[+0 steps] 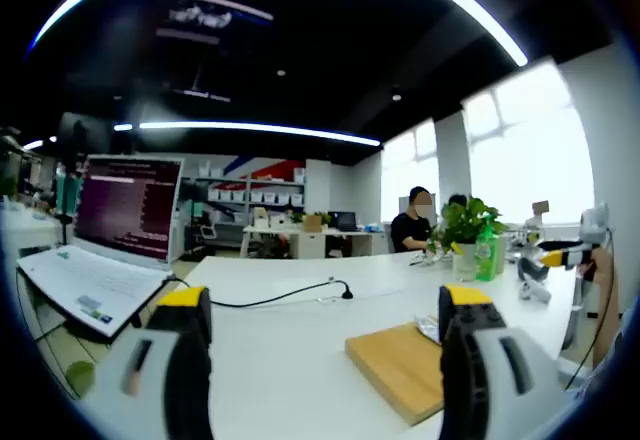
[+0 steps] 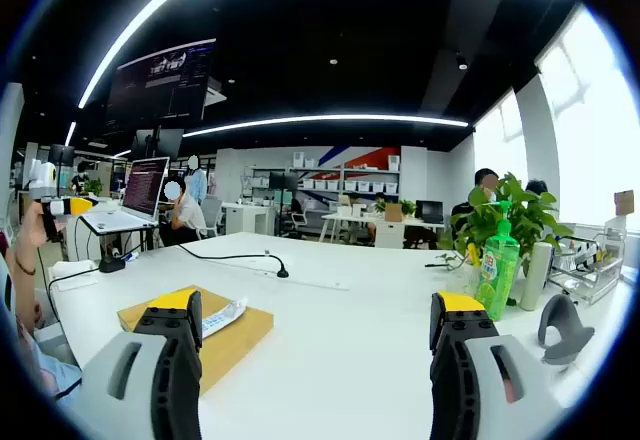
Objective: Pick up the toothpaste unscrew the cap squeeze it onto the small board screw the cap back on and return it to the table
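A white toothpaste tube (image 2: 225,315) lies on the small wooden board (image 2: 195,338) on the white table (image 2: 340,310), just past the left jaw of my right gripper (image 2: 315,310). That gripper is open, with nothing between its jaws. In the left gripper view the board (image 1: 398,365) sits low and right of centre, and one end of the tube (image 1: 427,329) peeks out beside the right jaw. My left gripper (image 1: 325,300) is also open and holds nothing. Each gripper shows at the edge of the other's view: the right gripper (image 1: 555,255) and the left gripper (image 2: 60,205).
An open laptop (image 1: 115,240) stands on a raised stand at the table's edge. A black cable (image 1: 285,295) runs across the tabletop. A potted plant (image 2: 505,215), a green bottle (image 2: 497,265), a white roll (image 2: 537,260) and a grey object (image 2: 560,325) stand together. People sit at desks behind.
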Tool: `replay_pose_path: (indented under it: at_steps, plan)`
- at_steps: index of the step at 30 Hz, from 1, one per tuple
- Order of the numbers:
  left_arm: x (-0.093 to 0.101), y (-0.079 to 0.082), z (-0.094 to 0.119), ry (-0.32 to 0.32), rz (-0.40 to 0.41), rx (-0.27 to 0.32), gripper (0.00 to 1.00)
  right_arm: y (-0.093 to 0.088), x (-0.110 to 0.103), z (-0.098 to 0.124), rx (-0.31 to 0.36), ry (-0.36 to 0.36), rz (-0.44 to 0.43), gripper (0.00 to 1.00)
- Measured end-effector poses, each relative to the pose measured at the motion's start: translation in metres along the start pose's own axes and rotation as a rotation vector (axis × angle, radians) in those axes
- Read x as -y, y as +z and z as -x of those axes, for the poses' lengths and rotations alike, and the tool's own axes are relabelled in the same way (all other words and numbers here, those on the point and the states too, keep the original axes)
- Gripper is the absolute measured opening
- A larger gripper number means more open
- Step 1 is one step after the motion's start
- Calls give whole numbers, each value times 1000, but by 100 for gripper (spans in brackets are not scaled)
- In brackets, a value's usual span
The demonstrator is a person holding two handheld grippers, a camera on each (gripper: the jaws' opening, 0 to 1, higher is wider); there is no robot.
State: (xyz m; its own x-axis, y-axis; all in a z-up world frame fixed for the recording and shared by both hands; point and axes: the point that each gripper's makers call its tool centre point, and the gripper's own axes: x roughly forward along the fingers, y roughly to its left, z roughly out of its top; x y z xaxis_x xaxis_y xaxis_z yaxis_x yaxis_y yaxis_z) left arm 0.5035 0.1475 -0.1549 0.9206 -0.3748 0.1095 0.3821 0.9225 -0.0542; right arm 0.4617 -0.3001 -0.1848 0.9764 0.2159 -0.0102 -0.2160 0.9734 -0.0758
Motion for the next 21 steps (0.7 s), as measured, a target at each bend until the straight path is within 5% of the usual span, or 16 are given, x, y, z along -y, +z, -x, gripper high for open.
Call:
replay_pose_path:
  at_steps: [21]
  plan:
    - [0,-6,-1,8,-19,-27,98,-2,0,0,-11,9,4,98]
